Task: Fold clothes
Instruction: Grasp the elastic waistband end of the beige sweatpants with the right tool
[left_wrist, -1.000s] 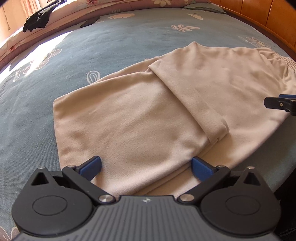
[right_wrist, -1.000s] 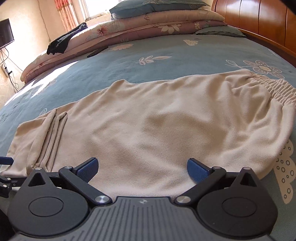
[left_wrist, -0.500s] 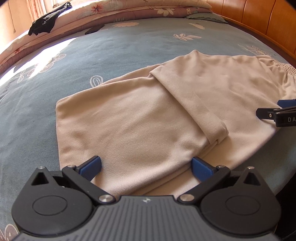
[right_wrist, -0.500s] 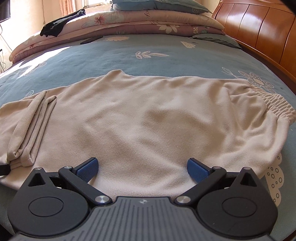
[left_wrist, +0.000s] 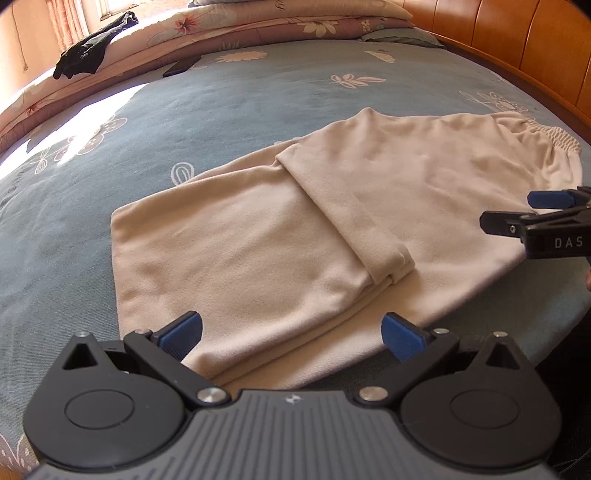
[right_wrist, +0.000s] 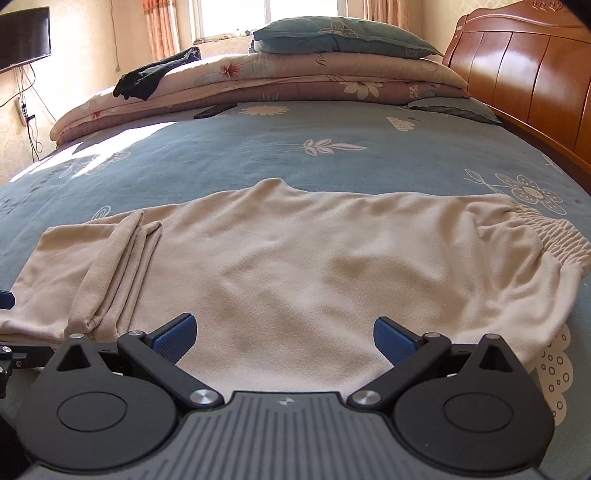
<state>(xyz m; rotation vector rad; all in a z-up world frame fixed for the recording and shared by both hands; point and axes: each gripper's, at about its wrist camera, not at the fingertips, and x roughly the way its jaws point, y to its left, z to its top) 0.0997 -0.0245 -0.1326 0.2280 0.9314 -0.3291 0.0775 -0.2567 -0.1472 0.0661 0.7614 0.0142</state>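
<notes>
I have my left gripper at the near edge of the bed, fingers spread wide and holding nothing, above the folded leg end of the beige trousers. The trousers lie flat across the blue floral sheet, leg cuffs folded over at the left, elastic waistband at the right. My right gripper hangs over their near hem, equally wide open and empty.

My left hand-held gripper and right hand-held gripper: black linkage arms, blue ribbed fingertips, silver pivot screws, round black discs, grey ribbed housing; white "DAS" lettering on one side.
</notes>
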